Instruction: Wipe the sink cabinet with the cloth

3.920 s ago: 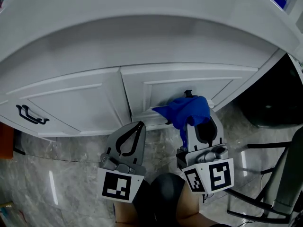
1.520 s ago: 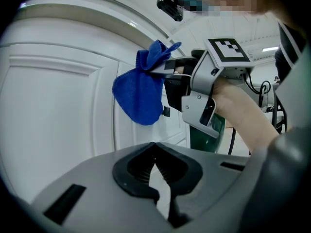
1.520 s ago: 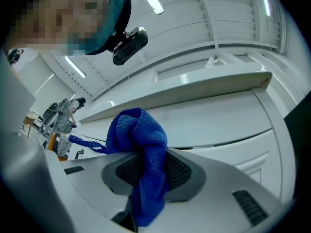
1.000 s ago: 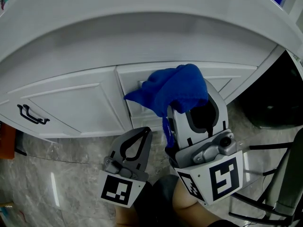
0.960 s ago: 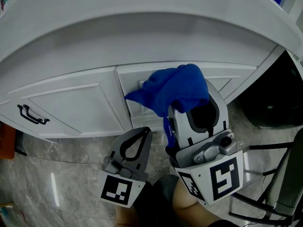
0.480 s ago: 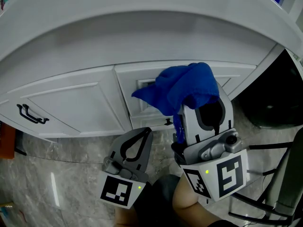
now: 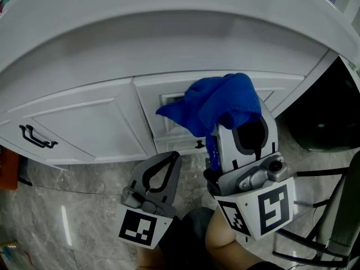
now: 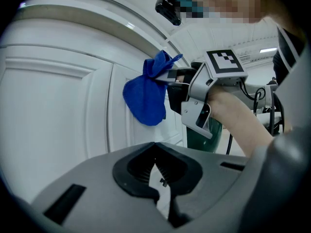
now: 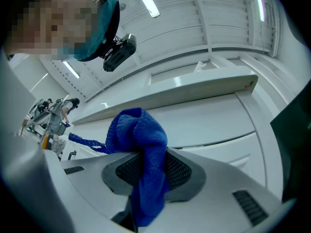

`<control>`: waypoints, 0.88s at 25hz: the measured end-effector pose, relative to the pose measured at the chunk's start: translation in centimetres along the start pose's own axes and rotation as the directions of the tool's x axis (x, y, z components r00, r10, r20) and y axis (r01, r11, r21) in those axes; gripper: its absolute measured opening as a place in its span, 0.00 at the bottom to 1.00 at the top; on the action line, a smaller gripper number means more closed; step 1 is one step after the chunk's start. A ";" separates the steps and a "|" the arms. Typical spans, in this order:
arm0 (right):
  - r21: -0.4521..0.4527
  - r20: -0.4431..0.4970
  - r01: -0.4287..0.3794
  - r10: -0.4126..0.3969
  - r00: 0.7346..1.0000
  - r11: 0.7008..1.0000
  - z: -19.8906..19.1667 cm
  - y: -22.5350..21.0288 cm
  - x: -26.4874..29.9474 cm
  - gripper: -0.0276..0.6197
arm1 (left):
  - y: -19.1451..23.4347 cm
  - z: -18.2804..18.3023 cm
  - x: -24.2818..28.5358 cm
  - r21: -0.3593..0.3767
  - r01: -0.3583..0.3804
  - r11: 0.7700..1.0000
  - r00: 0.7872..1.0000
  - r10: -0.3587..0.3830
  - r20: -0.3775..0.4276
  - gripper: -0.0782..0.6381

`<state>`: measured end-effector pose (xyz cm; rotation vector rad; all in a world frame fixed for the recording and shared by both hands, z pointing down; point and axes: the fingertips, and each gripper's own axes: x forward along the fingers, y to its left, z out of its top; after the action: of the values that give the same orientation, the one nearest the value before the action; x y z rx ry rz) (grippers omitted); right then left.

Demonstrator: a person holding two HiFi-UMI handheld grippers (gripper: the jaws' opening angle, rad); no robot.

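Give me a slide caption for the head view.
Right gripper holds blue cloth at white cabinet door; left gripper shut and empty below.

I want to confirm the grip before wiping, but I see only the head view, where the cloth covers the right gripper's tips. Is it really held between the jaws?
Observer: Yes. The right gripper view shows the right gripper shut on the blue cloth, which runs down between the jaws.
Operator: Does the left gripper hold anything?
Observer: No. Its own view shows the left gripper shut, with nothing between the jaws.
Operator: Does the cloth reach the cabinet?
Observer: Seen sideways from the left gripper view, it hangs against the cabinet front; I cannot confirm firm contact.
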<state>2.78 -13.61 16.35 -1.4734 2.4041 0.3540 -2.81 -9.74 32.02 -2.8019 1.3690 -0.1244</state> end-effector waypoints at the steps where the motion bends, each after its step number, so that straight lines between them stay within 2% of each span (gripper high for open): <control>1: 0.000 0.000 0.001 -0.001 1.000 1.000 0.0 -0.1 0.0 0.22 | 0.0 0.0 0.0 0.003 0.001 1.000 1.000 -0.001 -0.001 0.11; 14: 0.025 0.011 0.054 -0.054 0.998 0.998 0.0 -2.2 -0.8 0.22 | -0.1 -0.1 0.1 -0.005 0.003 1.000 1.000 -0.003 -0.001 0.11; 22: 0.040 0.016 0.092 -0.093 0.996 0.995 0.1 -3.6 -1.4 0.22 | -0.6 -0.1 0.3 0.028 0.021 0.999 1.000 -0.020 -0.013 0.11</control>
<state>6.58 -14.06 16.59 -1.5516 2.3065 0.2962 -2.19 -9.62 32.15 -2.7973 1.3306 -0.1609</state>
